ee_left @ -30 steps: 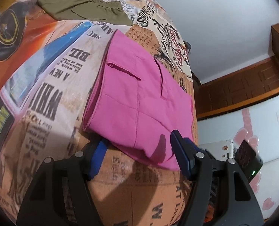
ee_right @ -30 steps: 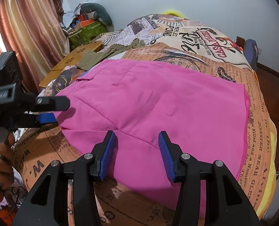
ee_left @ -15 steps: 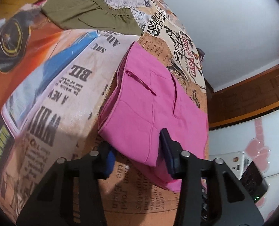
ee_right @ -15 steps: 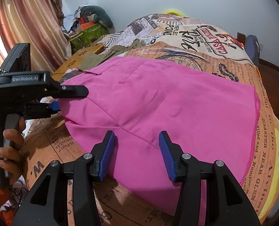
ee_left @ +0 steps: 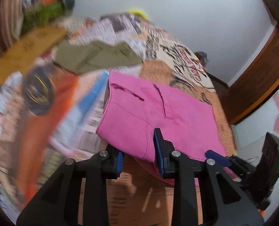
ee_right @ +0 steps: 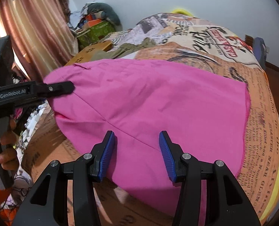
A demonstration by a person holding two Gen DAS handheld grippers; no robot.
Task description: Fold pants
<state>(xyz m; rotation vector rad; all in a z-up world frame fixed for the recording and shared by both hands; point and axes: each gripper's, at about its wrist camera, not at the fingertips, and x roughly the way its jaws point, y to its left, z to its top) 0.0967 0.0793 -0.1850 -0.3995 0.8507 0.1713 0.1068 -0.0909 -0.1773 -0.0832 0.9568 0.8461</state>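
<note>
Pants: pink, spread flat on the bed, partly folded, with a seam running diagonally toward the near edge. In the left wrist view the pants show a slit pocket and a dark seam; the near left corner hangs off the cover's surface, lifted.

Left tongs: jaws closing, narrow, with the near corner of the pants between the blue pads. The right pad lies against the cloth; the left pad is under the fabric's edge. Whether the pads already press the cloth cannot be told for sure, but the corner rides up with them. In the right wrist view the left tongs reach in from the left, tip over the pants' left edge, and a hand wraps the grip.

Right tongs: jaws at middling width, pads apart, hovering over the pants' near edge with the diagonal seam between them; nothing gripped. Also seen at the lower right of the left wrist view, by the pants' near right corner.

Bed: covered in a newspaper-print sheet, orange and cream.

Olive garment: lies farther back on the bed, well apart from the pants.

Curtain: striped, far left.
</note>
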